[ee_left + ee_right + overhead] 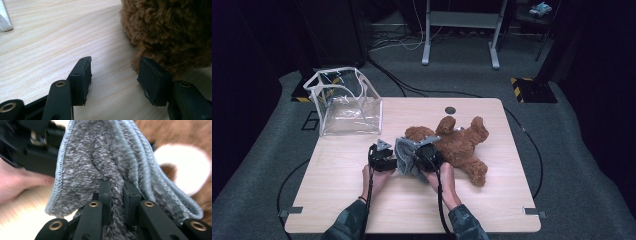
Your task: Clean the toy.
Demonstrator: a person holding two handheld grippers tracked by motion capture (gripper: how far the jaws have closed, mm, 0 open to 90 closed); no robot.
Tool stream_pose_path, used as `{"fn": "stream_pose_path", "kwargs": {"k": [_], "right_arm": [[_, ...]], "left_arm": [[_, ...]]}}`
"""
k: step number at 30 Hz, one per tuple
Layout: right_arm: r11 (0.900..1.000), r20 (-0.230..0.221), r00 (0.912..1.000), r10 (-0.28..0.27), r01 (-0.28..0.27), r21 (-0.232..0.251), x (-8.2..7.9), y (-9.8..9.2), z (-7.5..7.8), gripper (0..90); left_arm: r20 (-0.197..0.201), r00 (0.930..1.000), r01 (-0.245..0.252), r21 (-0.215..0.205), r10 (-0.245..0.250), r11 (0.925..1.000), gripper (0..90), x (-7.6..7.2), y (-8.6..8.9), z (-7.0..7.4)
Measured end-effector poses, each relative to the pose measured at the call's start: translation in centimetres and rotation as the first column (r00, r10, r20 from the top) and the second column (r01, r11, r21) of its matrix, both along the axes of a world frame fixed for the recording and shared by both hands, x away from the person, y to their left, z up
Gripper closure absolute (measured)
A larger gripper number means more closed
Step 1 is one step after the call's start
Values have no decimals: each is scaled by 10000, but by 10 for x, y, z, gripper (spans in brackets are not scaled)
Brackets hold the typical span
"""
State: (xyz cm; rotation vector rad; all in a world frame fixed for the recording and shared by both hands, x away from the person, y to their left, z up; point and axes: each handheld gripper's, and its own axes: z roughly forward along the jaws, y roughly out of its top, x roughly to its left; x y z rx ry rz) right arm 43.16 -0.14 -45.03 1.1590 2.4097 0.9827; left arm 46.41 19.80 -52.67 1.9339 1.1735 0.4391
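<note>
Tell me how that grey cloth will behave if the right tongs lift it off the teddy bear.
Probably floppy: the grey cloth already folds and droops around the right tongs, which pinch it. Likely light, since a small pinch gathers it. Its fuzzy knit may snag on the teddy bear fur rather than slide.

free: bare table (pixel 492 200) right, front | blocked: teddy bear (pixel 462 145) mid-table, clear bag (pixel 344 102) back-left corner
</note>
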Motion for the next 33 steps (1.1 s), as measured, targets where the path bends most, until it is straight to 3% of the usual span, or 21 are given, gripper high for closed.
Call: {"fn": "stream_pose_path", "kwargs": {"k": [6, 9, 12, 15, 17, 20, 22, 25, 29, 33], "right_arm": [[10000, -816, 9966, -70, 71, 3, 1, -2, -20, 798], [9995, -801, 9968, -27, 51, 300, -2, -8, -15, 798], [9972, -103, 9999, -16, 23, 748, -6, -16, 10, 799], [9950, 683, 9969, -400, 335, 937, -8, -18, 37, 798], [9972, 1377, 9890, -534, 455, 601, -4, -17, 53, 798], [9972, 1660, 9839, -662, 593, 461, 9, -11, 65, 797], [9966, 1674, 9825, -819, 796, 206, 17, -2, 63, 796], [9971, 1246, 9894, -749, 761, -48, 27, 7, 48, 796], [9984, 897, 9948, -479, 504, -260, 23, 12, 28, 798], [9997, 443, 9988, -222, 219, 67, 14, 6, 19, 798]], "left_arm": [[24, 9999, 113, 66, -113, 9999, 404, 0, 0, 0], [47, 9998, 191, 180, -192, 9997, 378, 0, -2, 0], [26, 9998, 219, 107, -220, 9997, 348, 0, -2, 0], [46, 9995, 315, 291, -317, 9991, 323, 0, -4, 0], [110, 9992, 374, 438, -379, 9983, 296, 0, -5, 0], [-35, 9993, 384, 416, -382, 9984, 252, -1, -6, 0], [-35, 9989, 474, 522, -473, 9975, 225, 0, -6, 0], [-108, 9989, 449, 387, -445, 9982, 186, 0, -5, 0], [-109, 9985, 534, 351, -530, 9980, 162, 1, -3, 0], [-103, 9992, 376, 177, -374, 9991, 154, 2, -3, -1]]}}
